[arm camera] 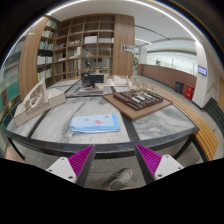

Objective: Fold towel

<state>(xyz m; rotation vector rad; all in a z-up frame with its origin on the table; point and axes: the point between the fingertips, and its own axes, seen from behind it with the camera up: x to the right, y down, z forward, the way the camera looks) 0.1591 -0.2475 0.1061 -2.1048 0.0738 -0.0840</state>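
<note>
A light blue towel [96, 123] lies folded on a grey marble-patterned table [150, 125], ahead of and beyond my fingers. My gripper [113, 160] is held off the near edge of the table, well short of the towel. Its two fingers with magenta pads [81, 160] stand wide apart with nothing between them. Below the fingers I see floor and a shoe [122, 178].
A dark wooden tray [139, 99] with items on it stands on the table beyond the towel to the right. A wooden chair [36, 100] stands at the left. Shelving [88, 45] fills the back wall. A dark table frame bar [112, 143] runs across just ahead of the fingers.
</note>
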